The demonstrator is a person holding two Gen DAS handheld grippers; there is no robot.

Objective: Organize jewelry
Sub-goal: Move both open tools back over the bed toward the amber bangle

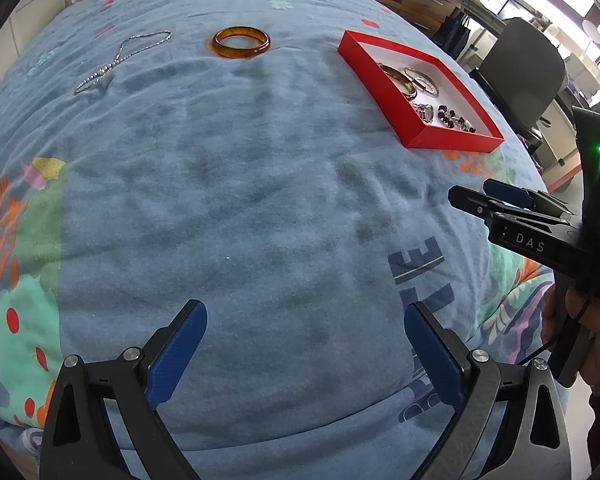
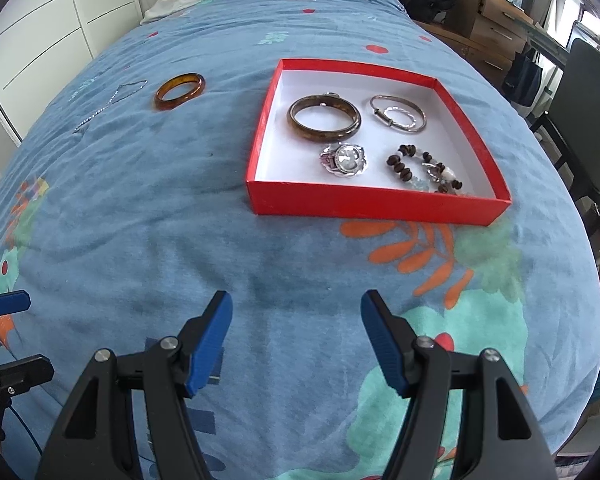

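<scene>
Shallow red cardboard box (image 2: 380,204) ahead already holds several pieces. Amber resin bangle (image 2: 179,91) and thin silver chain (image 1: 121,61) remain on the blue blanket (image 2: 140,220), far ahead-left of the jaws. Left gripper (image 1: 306,350) and right gripper (image 2: 296,340) stand wide, empty

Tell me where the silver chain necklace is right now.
The silver chain necklace lies on the blue bedspread, outside the red box, at far left in both views, just left of the amber bangle.

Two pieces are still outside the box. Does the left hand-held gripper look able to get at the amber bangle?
Probably yes: the left hand-held gripper is open and empty, and only bare blanket lies between it and the amber bangle.
</scene>
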